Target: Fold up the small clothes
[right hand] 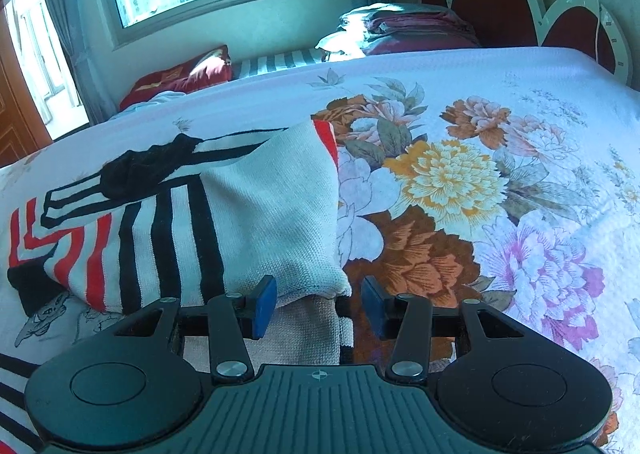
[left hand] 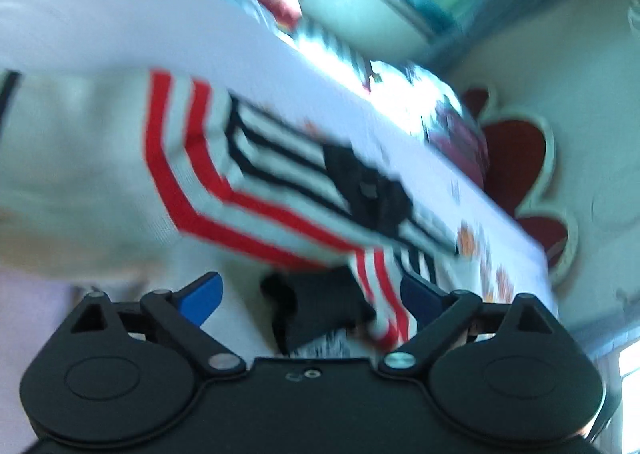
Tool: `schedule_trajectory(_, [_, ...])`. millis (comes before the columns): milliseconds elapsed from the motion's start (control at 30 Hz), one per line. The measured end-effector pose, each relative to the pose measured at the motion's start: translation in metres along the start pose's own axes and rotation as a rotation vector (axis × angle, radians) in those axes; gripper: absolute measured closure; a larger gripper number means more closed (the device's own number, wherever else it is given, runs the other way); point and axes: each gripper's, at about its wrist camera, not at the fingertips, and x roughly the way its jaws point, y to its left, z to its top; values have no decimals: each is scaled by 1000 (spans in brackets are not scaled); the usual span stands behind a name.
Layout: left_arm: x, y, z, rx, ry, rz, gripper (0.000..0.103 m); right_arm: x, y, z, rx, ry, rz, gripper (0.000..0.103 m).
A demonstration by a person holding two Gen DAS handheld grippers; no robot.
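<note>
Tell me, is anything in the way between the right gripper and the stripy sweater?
Nothing visible is. The right gripper is open, and the sweater on the floral bedspread lies right at its fingertips.

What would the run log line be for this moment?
task: fold | sweater: partly folded on bed | left gripper: open, blurred | right gripper: open at sweater edge

Sweater (right hand: 256, 206): pale grey-white knit w/ black stripes, red stripes twd one side, black angular outline motif, solid black cuff. Sheet (right hand: 500, 194): white w/ big floral print, orange-brown, yellow, pink-purple blooms, grey-green leaves. Pillow (right hand: 184, 74): dark red, gold mark. Headboard (right hand: 492, 2): dark red panels, white scalloped trim. Folded bedding (right hand: 416, 30): maroon. Grippers black; left gripper (left hand: 310, 296) & right gripper (right hand: 318, 304) both w/ blue pads.
</note>
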Motion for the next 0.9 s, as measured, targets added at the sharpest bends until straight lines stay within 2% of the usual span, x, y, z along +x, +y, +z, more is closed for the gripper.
schedule_trajectory(33, [9,-4,-4,21,24,2,15,1,0,-1,2,3,-1,56])
schedule_trajectory(100, [28,-9,-13,63,61,1,42,1,1,-1,2,7,-3,56])
schedule_trajectory(167, [44,-14,-17,104,82,20,82,1,1,-2,-3,10,-10,56])
schedule_trajectory(200, [47,-17,-19,126,69,35,90,0,0,-3,-4,11,-13,56])
schedule_trajectory(233, [49,-18,-19,140,62,52,93,-1,-1,-3,-5,12,-14,56])
schedule_trajectory(333, [43,-24,-16,174,39,47,96,-1,-4,-4,-7,17,-16,56])
schedule_trajectory(467, [19,-30,-4,211,-43,28,96,4,0,-3,-16,29,1,56])
schedule_trajectory(533, [12,-25,4,219,-70,46,96,8,4,-3,-27,30,10,56])
schedule_trajectory(600, [14,-13,6,214,-64,98,96,11,8,-1,-33,29,20,56])
schedule_trajectory(700, [32,5,-3,217,6,155,96,16,11,0,-48,21,5,56])
schedule_trajectory(833, [35,-5,-7,245,6,143,96,20,10,4,-19,19,32,57])
schedule_trajectory(867, [35,-8,-8,254,9,143,96,20,9,5,-13,10,41,66])
schedule_trajectory(900, [36,-11,-10,270,6,150,95,21,7,6,-3,15,40,88])
